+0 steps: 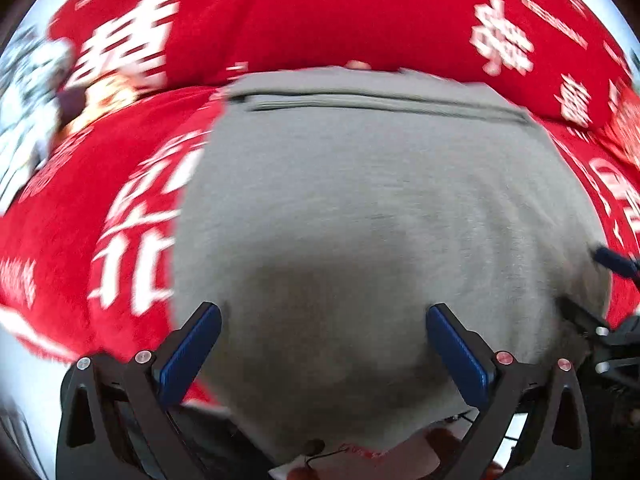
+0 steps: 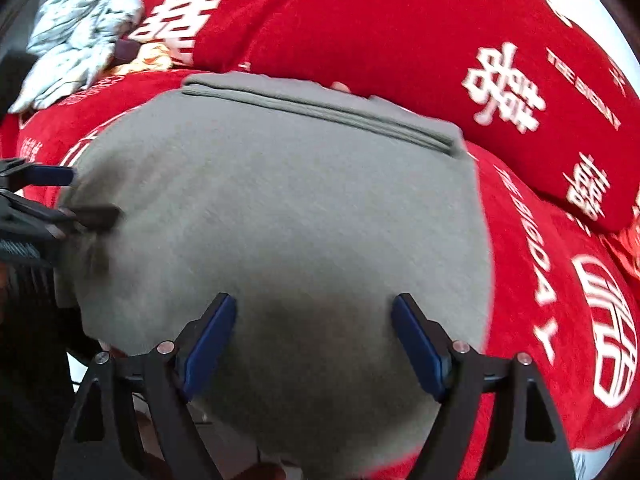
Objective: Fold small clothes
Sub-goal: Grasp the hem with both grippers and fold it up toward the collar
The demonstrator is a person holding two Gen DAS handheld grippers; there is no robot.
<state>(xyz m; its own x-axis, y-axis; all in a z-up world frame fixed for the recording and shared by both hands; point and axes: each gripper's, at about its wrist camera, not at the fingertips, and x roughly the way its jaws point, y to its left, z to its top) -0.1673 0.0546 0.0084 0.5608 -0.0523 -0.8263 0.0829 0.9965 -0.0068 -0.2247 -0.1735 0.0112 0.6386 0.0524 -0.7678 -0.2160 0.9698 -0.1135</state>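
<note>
Red bedding [image 1: 320, 12] with big white characters fills everything behind your hands, and it looks like a bed with a matching red pillow [image 2: 400, 32] along the back. Your gray garment [image 1: 360, 200] lies flat on the red cover right in front of both claws, with its far edge folded over into a neat layered band [image 2: 320, 104] up against the pillow.

Your left claw [image 1: 324, 344] is spread wide, blue pads well apart, nothing between them — it's hovering low over the near part of the gray cloth and throwing a dark shadow on it. Your right claw [image 2: 314, 340] is the same deal: wide, nothing in it, low over the near edge of the garment.

From the right wrist view you can see the left claw's fingers poking in at the garment's left edge, and the cloth looks a bit puckered there. Can't tell if they're actually touching it.

Off in the far left corner there's a crumpled white-and-gray patterned cloth [image 2: 76, 40] — well apart from the gray piece.
</note>
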